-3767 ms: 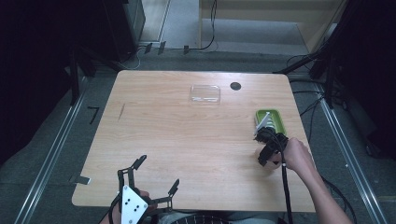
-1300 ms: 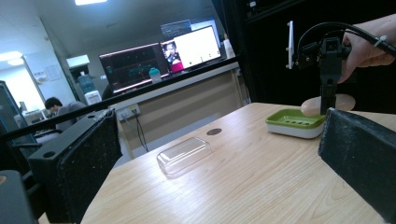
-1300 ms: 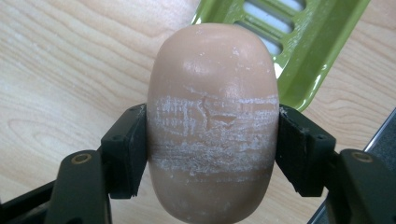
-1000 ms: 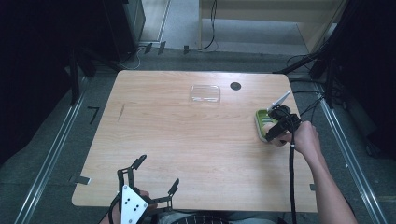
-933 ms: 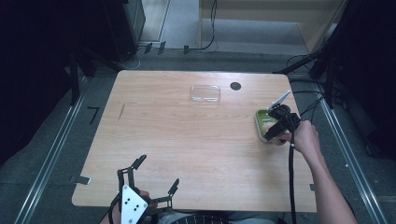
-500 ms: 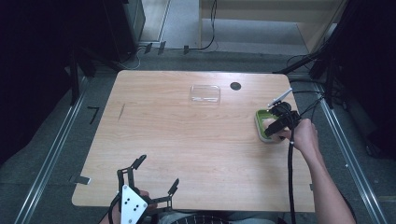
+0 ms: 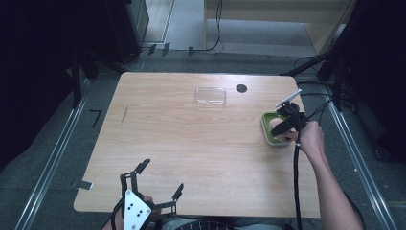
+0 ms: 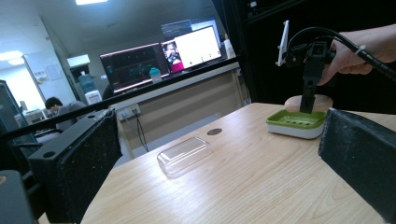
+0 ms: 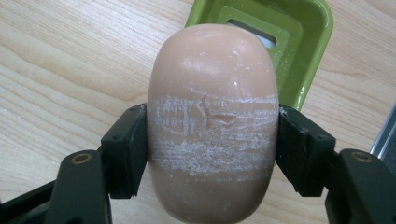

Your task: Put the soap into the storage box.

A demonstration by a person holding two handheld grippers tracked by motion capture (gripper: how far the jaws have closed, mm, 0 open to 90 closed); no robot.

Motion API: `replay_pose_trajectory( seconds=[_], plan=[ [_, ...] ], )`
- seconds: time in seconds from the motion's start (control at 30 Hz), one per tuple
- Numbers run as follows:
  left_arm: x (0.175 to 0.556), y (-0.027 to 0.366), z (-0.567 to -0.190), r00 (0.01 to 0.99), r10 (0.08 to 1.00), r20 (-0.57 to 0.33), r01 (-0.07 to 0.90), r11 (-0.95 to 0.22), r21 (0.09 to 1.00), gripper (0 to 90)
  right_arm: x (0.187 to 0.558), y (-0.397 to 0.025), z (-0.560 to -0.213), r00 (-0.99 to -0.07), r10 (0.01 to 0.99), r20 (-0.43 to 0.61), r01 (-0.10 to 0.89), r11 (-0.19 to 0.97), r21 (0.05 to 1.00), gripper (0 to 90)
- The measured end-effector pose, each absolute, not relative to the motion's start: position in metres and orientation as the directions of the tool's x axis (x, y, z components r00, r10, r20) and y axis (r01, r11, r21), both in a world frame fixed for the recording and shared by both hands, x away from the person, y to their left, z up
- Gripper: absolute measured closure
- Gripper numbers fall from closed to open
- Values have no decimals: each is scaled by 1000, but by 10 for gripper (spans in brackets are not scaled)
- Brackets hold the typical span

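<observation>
clamping a smooth, oval, peach-coloured soap bar [image 9: 212, 123] between the two black pads of the right gripper [image 9: 212, 154], lifted just clear of the green-and-white slotted plastic soap dish [image 9: 285, 42] lying beyond the jaws. pickup looks done; carrying and setting down remain. left gripper [image 7: 153, 184] idling wide open, well apart.

One oval, peach-coloured bar of soap [image 9: 212, 121], scuffed white across its middle. One green plastic soap dish [image 7: 272, 132] with a white base, near the table's right edge. One clear rectangular plastic lid [image 7: 210, 96], toward the far edge of the one light wooden table [image 7: 191, 153]. One round black hole [image 7: 241, 88] in the tabletop beside that lid. Two black two-jaw grippers: the left gripper [image 7: 158, 184], the right gripper [image 9: 212, 154].
</observation>
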State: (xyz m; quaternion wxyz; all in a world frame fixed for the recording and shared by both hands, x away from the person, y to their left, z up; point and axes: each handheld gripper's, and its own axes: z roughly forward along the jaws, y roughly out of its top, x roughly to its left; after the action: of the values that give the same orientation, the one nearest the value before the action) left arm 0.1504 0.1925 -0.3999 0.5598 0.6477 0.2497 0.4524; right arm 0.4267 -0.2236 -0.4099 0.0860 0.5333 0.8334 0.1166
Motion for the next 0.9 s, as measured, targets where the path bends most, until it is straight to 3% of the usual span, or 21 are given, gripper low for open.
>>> replay_pose_trajectory(
  seconds=[0.9],
  plan=[
    [150, 193, -400, 464, 833, 302, -181, -245, 952, 0, 443, -234, -429, -304, 951, 60, 885, 259, 387, 334]
  ],
)
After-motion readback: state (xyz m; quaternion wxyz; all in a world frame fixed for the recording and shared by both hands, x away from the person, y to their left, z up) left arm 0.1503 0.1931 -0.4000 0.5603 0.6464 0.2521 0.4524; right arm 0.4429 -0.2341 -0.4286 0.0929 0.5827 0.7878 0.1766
